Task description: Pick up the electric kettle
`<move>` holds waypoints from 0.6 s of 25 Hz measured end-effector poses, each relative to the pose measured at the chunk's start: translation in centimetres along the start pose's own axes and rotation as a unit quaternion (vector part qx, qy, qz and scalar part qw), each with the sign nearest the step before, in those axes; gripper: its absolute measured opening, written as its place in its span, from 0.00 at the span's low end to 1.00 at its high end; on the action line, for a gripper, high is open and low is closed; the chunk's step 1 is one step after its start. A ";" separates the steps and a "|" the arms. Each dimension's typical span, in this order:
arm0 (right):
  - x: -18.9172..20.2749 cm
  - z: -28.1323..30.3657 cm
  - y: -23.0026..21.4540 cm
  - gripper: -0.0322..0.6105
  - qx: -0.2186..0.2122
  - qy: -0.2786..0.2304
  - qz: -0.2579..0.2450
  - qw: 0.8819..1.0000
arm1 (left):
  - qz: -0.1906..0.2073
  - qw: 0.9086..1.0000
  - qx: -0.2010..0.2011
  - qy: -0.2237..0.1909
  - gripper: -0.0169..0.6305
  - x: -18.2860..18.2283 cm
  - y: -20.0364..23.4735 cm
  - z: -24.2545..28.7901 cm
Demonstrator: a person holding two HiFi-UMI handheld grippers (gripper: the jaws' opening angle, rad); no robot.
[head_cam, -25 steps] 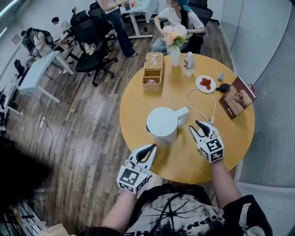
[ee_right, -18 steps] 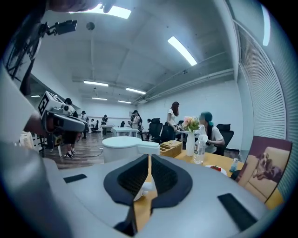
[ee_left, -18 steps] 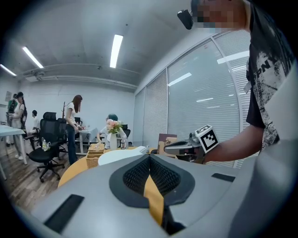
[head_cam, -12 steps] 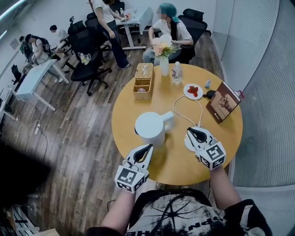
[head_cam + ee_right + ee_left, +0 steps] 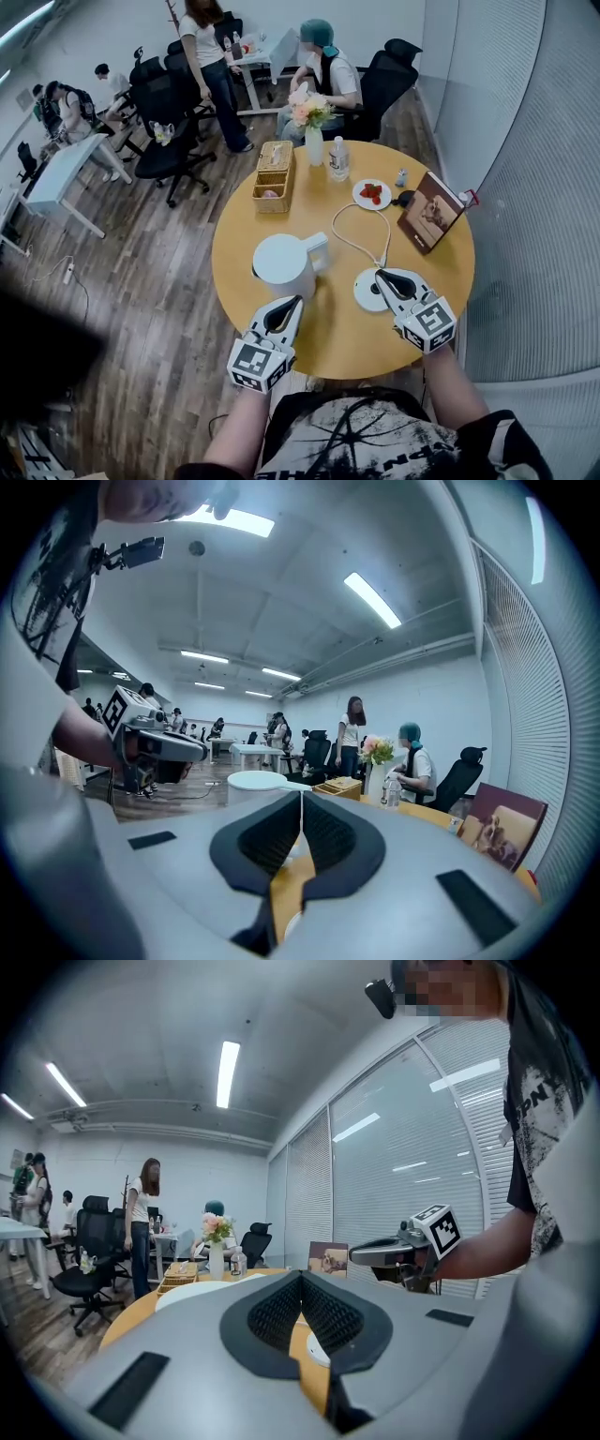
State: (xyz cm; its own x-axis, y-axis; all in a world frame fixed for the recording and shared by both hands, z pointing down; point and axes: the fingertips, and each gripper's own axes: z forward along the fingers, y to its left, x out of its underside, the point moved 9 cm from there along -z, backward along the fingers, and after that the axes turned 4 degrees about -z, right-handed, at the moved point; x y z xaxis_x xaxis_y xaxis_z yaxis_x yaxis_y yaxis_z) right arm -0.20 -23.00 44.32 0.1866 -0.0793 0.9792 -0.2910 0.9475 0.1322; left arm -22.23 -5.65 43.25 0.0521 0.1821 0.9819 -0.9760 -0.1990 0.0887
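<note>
The white electric kettle stands upright on the round wooden table, its handle toward the right. Its round white base lies apart to the right, with a white cord running back. My left gripper is shut and empty, just in front of the kettle. My right gripper is shut and empty, above the base. In the left gripper view the shut pads point past the kettle's lid toward the right gripper. In the right gripper view the shut pads sit in front of the kettle.
At the table's far side are a wicker basket, a flower vase, a water bottle, a plate of strawberries and a standing picture book. People, office chairs and desks fill the room beyond.
The right gripper's jaws have closed with nothing in them. Both grippers have risen and drawn a little away from the kettle, and the head view has swung so the table sits further left.
</note>
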 end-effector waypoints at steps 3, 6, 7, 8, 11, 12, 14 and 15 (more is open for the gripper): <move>0.0 -1.0 0.0 0.09 -0.001 0.000 -0.002 1.000 | 0.002 1.000 -0.001 0.000 0.03 0.0 -0.9 0.1; 0.2 -1.6 0.0 0.09 -0.005 0.001 -0.006 1.000 | 0.001 1.000 -0.002 -0.001 0.03 0.2 -1.5 0.3; 0.2 -1.7 0.0 0.09 -0.007 0.000 -0.007 1.000 | 0.001 1.000 -0.003 0.000 0.03 0.2 -1.6 0.3; 0.3 -1.7 0.0 0.09 -0.009 -0.001 -0.006 1.000 | 0.001 1.000 -0.004 0.000 0.03 0.2 -1.8 0.3; 0.5 -2.0 0.1 0.08 -0.013 -0.001 -0.007 1.000 | 0.001 1.000 -0.006 -0.001 0.03 0.3 -2.2 0.4; 0.6 -2.1 0.1 0.08 -0.014 0.000 -0.007 1.000 | 0.002 1.000 -0.006 0.000 0.03 0.3 -2.4 0.4; 0.8 -2.3 0.0 0.08 -0.016 0.002 -0.007 1.000 | 0.003 1.000 -0.007 0.000 0.03 0.2 -2.6 0.4; 0.8 -2.4 -0.1 0.08 -0.017 0.002 -0.007 1.000 | 0.003 1.000 -0.008 0.000 0.03 0.2 -2.7 0.5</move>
State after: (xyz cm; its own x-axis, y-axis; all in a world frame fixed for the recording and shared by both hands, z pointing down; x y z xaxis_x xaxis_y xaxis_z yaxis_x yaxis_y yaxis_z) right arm 2.18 -22.39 44.77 0.1948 -0.0914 0.9766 -0.2563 0.9563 0.1406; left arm -19.48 -5.54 43.24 0.0464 0.1801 0.9826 -0.9795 -0.1850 0.0802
